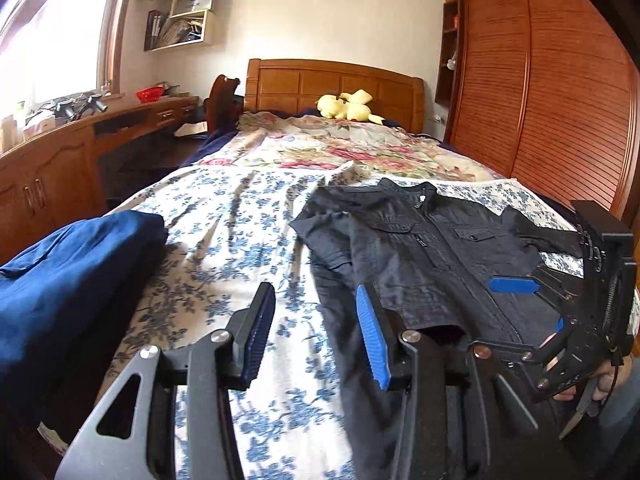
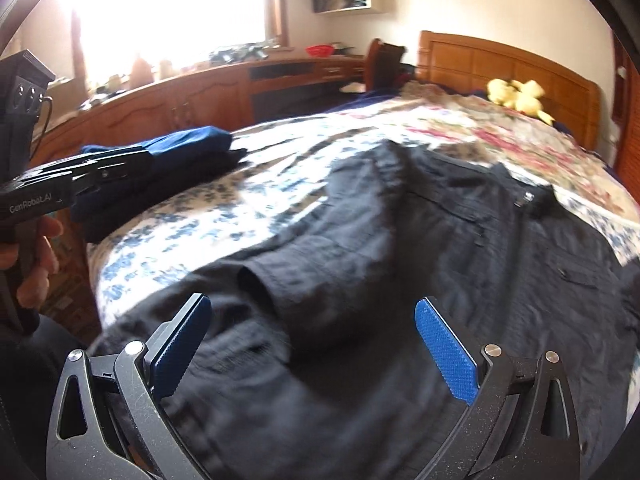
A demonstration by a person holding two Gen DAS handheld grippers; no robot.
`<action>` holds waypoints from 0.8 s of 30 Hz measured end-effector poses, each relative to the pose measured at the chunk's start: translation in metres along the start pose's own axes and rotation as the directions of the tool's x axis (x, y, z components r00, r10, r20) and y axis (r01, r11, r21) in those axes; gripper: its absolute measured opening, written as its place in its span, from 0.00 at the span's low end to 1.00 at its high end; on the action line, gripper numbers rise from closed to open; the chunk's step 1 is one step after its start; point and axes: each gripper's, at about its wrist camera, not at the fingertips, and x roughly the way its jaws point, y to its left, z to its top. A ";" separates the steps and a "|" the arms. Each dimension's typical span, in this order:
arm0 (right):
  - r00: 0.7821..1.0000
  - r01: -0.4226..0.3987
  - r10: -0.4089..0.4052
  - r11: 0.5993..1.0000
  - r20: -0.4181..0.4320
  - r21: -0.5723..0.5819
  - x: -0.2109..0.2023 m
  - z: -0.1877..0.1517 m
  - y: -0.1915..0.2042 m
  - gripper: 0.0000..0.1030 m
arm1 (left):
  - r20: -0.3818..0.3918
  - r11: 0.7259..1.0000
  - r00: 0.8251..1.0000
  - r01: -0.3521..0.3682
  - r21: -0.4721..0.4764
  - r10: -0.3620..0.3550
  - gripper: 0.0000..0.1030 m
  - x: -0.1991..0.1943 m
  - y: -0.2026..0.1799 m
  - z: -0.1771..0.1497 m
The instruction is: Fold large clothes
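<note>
One black zip-front cotton jacket [image 1: 424,248] spread flat on blue-floral bedsheet [image 1: 224,240], toward bed's right edge, collar pointing at wooden headboard [image 1: 336,84]. One folded navy-blue garment [image 1: 68,264] at bed's left edge. One yellow plush toy [image 1: 348,106] by headboard. Two grippers: left gripper [image 1: 316,328] released, blue pads apart, nothing between, over sheet beside jacket's hem; right gripper [image 2: 312,344] spread wide, empty, above jacket's lower part. Jacket's near hem cut off; right wrist view blurred, sleeve details unclear
</note>
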 end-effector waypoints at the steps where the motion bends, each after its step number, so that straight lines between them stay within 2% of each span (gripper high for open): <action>1: 1.000 -0.009 0.009 1.000 -0.009 -0.011 0.004 0.003 0.005 1.00 | 0.007 1.000 1.000 -0.002 -0.003 0.002 0.41 -0.003 0.003 -0.001; 5: 0.998 -0.038 0.035 0.998 -0.056 -0.050 0.027 0.017 0.022 0.98 | 0.036 1.000 0.999 -0.015 -0.011 0.016 0.46 -0.014 0.014 -0.002; 7: 0.995 -0.052 0.047 0.997 -0.082 -0.062 0.039 0.020 0.027 0.97 | 0.058 0.999 0.998 -0.036 -0.014 0.037 0.53 -0.019 0.020 -0.001; 15: 0.973 -0.069 0.048 0.994 -0.227 -0.086 0.086 0.021 0.029 0.92 | 0.089 0.997 0.994 -0.055 -0.048 0.059 0.54 -0.031 0.042 -0.001; 20: 0.950 -0.057 0.016 0.991 -0.311 -0.121 0.109 0.003 0.030 0.92 | 0.083 0.998 0.996 -0.018 -0.056 0.022 0.55 -0.032 0.044 -0.002; 24: 0.956 -0.025 -0.003 0.996 -0.294 -0.090 0.110 -0.001 0.022 0.76 | 0.082 0.998 0.996 -0.024 -0.051 0.028 0.54 -0.031 0.041 -0.003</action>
